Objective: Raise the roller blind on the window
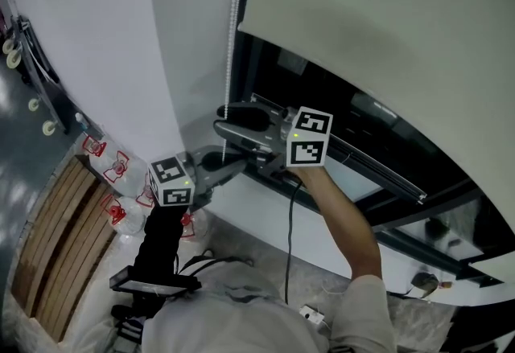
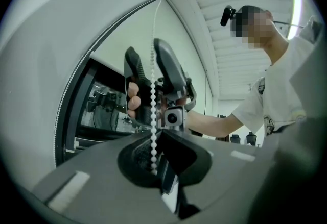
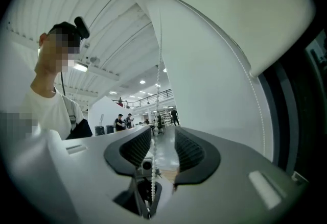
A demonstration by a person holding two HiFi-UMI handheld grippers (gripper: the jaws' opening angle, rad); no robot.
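The bead chain [image 2: 153,105] is clamped by the closed left claw [image 2: 155,163]. Just above, the right claw [image 3: 159,146] is held open, chain loose between its pads. Beyond, the roller blind [image 1: 386,14] is seen partly raised over the window [image 1: 338,94].

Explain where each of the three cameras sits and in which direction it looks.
Head view: on the head, looking steeply down past the roller blind; shows right forearm, left gripper, right gripper.
Left gripper view: on the left gripper, facing the right gripper; own jaws shut on the bead chain; shirt at right.
Right gripper view: on the right gripper, facing the opposite way; own jaws open around the bead chain; shirt at left.
Shared: bead chain, shirt.
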